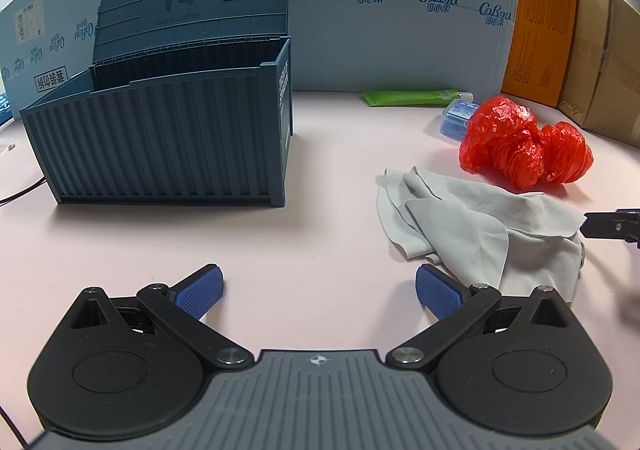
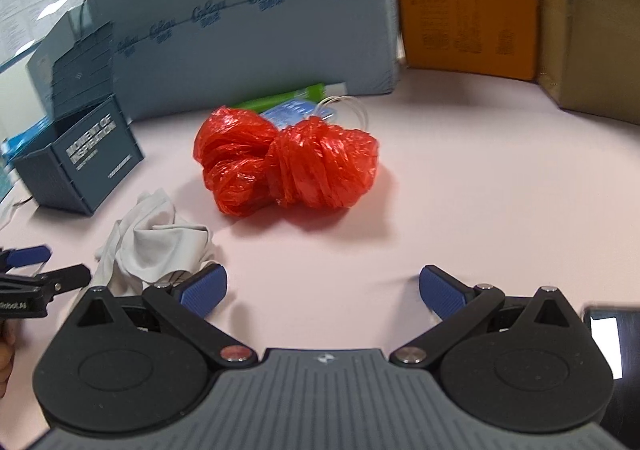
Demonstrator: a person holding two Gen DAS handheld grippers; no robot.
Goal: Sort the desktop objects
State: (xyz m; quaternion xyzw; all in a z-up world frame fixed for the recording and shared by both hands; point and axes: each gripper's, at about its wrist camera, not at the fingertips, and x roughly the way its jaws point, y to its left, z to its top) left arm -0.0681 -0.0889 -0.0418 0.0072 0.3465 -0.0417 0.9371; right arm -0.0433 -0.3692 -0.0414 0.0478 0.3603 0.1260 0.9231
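A dark blue ribbed storage box (image 1: 160, 138) with its lid raised stands at the left on the pink desk; it also shows in the right wrist view (image 2: 86, 162). A crumpled grey cloth (image 1: 480, 230) lies right of my open, empty left gripper (image 1: 318, 292). A red plastic bag (image 1: 524, 140) lies beyond the cloth. My right gripper (image 2: 322, 290) is open and empty, facing the red bag (image 2: 288, 166), with the cloth (image 2: 156, 242) by its left finger. A green tube (image 1: 412, 97) and a small blue packet (image 1: 458, 116) lie at the back.
A blue cardboard panel (image 1: 400, 30) walls the back of the desk, with orange (image 1: 540, 34) and brown boxes (image 1: 608, 66) at the right. A dark phone (image 2: 612, 334) lies at the right edge. A cable (image 1: 20, 194) runs left of the box.
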